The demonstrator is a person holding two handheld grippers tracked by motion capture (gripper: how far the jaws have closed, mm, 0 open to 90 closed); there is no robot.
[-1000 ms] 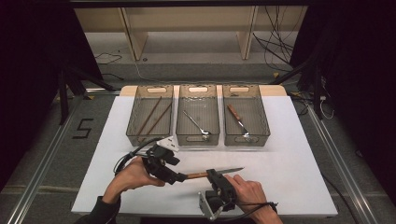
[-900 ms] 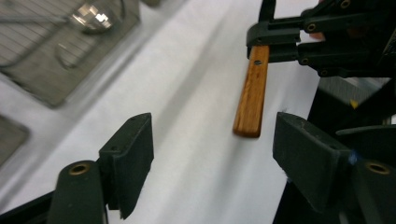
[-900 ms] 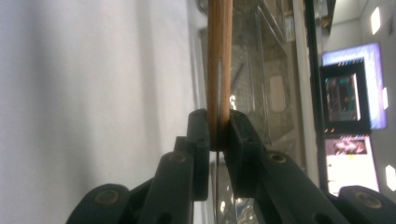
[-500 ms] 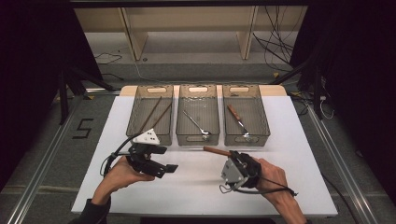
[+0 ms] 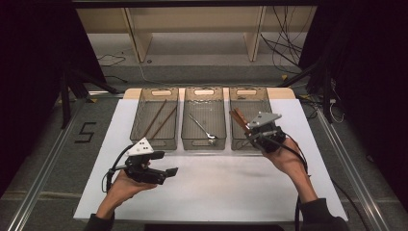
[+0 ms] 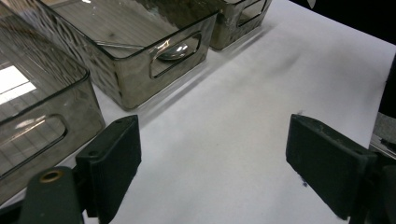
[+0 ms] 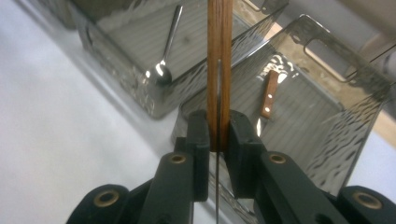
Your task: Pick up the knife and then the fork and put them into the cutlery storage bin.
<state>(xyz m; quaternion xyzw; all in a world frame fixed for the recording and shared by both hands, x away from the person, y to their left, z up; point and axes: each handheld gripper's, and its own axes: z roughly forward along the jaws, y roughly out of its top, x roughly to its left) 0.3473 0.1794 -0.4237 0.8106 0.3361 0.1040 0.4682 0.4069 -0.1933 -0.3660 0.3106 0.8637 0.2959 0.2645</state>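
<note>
While the right gripper (image 5: 250, 129) clamps a wooden-handled knife (image 7: 219, 70) above the right bin (image 5: 267, 96), the left gripper (image 5: 168, 173), jaws just opened with nothing between them, hovers over the white mat (image 5: 231, 187).

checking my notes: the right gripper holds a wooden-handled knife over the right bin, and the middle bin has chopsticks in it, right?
Not quite. The middle bin holds a spoon; the chopsticks lie in the left bin, as the high view shows. The rest stands: the right gripper is shut on the wooden-handled knife over the right bin.
</note>
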